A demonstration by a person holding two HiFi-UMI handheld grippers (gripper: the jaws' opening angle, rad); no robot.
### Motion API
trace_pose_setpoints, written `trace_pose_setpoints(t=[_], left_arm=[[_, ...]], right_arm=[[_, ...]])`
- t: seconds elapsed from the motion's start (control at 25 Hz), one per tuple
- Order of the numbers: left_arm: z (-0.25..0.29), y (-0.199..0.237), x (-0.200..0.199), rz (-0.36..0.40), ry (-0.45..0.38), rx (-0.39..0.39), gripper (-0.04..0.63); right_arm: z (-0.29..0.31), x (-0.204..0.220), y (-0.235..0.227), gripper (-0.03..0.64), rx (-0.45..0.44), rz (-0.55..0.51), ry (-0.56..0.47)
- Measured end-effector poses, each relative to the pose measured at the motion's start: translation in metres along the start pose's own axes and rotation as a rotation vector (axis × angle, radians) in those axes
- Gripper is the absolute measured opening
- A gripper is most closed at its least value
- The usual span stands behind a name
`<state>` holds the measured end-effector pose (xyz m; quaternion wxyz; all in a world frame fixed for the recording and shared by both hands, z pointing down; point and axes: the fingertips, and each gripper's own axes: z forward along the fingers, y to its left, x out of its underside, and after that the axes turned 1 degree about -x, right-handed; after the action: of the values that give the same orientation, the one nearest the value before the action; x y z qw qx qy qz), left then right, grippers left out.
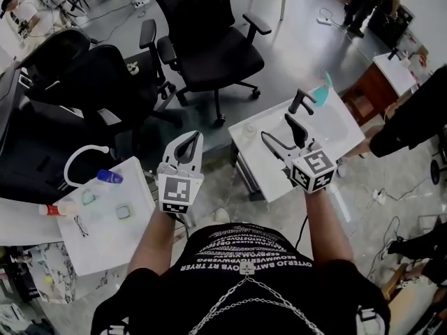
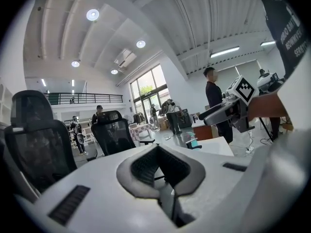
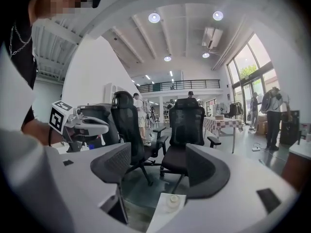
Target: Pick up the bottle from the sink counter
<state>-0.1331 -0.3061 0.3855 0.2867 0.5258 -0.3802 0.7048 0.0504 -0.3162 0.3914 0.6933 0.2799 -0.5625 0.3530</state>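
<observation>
Office hall, sink worktop [image 1: 260, 170] below. Bottle [image 3: 173, 201] untouched at its corner; right gripper [image 3: 159, 162] spread nearby, left gripper [image 2: 158, 149] clenched, empty. Pickup all ahead.

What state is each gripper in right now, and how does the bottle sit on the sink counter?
left gripper: shut, nothing between its jaws, held in the air.
right gripper: open, empty, held over the sink counter.
bottle: standing upright near the counter's corner, below the right gripper's open jaws, not gripped.
</observation>
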Motion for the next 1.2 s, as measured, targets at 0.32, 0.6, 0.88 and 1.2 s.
trace_pose_setpoints(t=[0.32, 0.6, 0.88, 1.2], left_arm=[[0.026, 0.027, 0.018, -0.019, -0.012, 0.059, 0.006], [0.05, 0.017, 0.035, -0.059, 0.01, 0.108, 0.005], [0.073, 0.008, 0.045, -0.085, 0.039, 0.087, 0.005], [0.115, 0.009, 0.066, -0.077, 0.095, 0.025, 0.005]], right_arm=[[0.038, 0.011, -0.008, 0.331, 0.047, 0.001, 0.041], [0.059, 0.061, -0.017, 0.337, 0.024, 0.025, 0.152], [0.084, 0.137, -0.028, 0.337, -0.074, 0.073, 0.264], [0.128, 0.23, -0.06, 0.344, -0.173, 0.053, 0.402]])
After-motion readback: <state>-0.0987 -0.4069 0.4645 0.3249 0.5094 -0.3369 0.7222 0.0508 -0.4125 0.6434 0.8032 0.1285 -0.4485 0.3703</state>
